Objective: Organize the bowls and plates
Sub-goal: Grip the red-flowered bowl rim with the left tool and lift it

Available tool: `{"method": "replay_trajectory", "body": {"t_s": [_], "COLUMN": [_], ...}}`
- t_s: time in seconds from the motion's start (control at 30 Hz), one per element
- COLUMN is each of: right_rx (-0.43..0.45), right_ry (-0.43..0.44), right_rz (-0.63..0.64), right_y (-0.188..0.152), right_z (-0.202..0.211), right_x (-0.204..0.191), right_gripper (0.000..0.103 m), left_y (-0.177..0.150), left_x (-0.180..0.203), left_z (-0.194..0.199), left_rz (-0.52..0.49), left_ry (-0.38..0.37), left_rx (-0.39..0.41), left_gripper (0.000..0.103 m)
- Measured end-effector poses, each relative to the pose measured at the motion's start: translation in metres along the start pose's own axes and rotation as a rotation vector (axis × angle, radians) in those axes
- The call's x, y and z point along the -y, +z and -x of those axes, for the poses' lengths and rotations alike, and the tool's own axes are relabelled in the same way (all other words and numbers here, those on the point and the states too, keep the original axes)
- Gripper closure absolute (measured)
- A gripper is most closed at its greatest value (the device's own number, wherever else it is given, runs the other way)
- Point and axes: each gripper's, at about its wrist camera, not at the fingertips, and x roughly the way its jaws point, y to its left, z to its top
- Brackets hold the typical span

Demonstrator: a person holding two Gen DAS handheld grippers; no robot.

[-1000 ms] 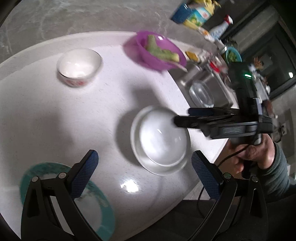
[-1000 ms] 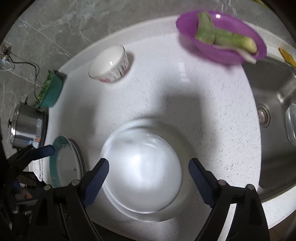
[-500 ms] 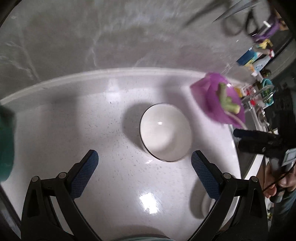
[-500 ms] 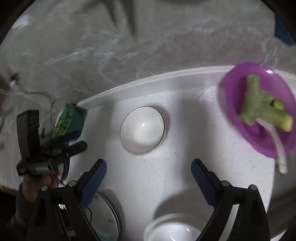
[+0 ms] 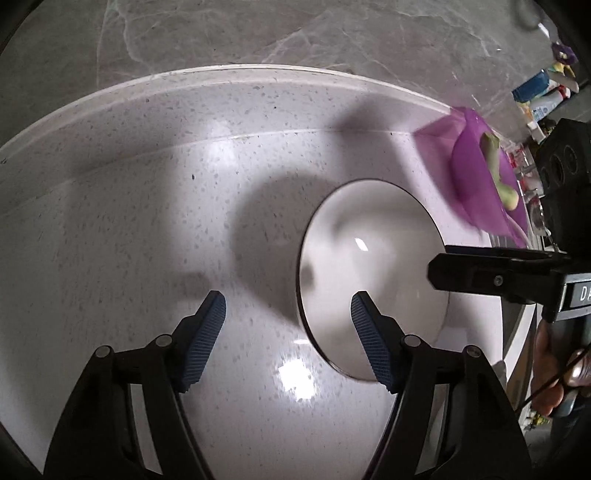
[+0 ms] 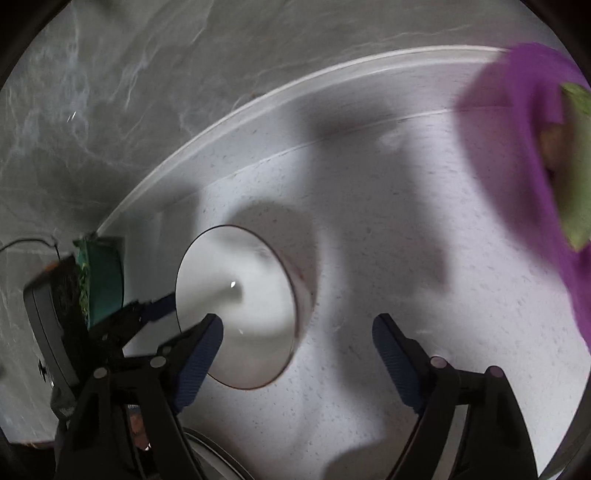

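Bench (image 5: 147,229): speckled white stone, polished, glossy glare. White bowl (image 5: 369,266): smooth glazed ceramic, shiny. Wall (image 5: 221,33): grey veined marble look. Purple bowl (image 5: 476,177): translucent plastic. Jaws: blue ribbed pads (image 5: 207,343), matt black frames.

A home kitchen: a white speckled countertop (image 5: 129,221) against a grey marble wall (image 5: 221,33), with a white bowl (image 5: 369,273), a purple bowl (image 5: 476,184) of vegetables, and bottles (image 5: 543,99) at the counter's far right end.

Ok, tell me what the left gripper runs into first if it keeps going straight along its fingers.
Probably the left rim of the white bowl: the left gripper, jaws closing and empty, straddles that edge, with bare countertop beside it. Depth is unclear.
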Motion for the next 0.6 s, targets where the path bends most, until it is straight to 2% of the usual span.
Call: {"method": "replay_trajectory", "body": {"t_s": [0.1,0.17,0.3,0.37,0.4,0.53,0.6], "right_rx": [0.006,-0.005,-0.046,-0.064,-0.071,-0.081,-0.087], "right_ry": [0.029,0.044,0.066,0.070,0.072,0.063,0.073], "right_rz": [-0.013,-0.009,-0.011,-0.016,-0.022,-0.046,-0.059], "right_y": [0.006,0.008,0.010,0.009,0.009,0.008,0.008], "right_z": [-0.009,-0.016,-0.027,-0.032,-0.035,-0.038,-0.040], "right_x": [0.000,0.000,0.004,0.006,0.007,0.014,0.016], "right_gripper": [0.026,0.033,0.051,0.060,0.062,0.084,0.086], "left_y": [0.004,0.004,0.004,0.009,0.009,0.010,0.010], "left_x": [-0.005,-0.009,-0.012,-0.003,-0.001,0.002,0.002], "left_z": [-0.009,-0.012,-0.013,-0.019,-0.020,-0.020,-0.019], "left_rz": [0.008,0.019,0.026,0.025,0.023,0.031,0.033], "left_ry": [-0.009,-0.008,-0.037,-0.048,-0.046,-0.025,-0.017], "left_rx": [0.009,0.012,0.019,0.020,0.021,0.026,0.027], "left_gripper": [0.050,0.068,0.081,0.092,0.092,0.094,0.094]}}
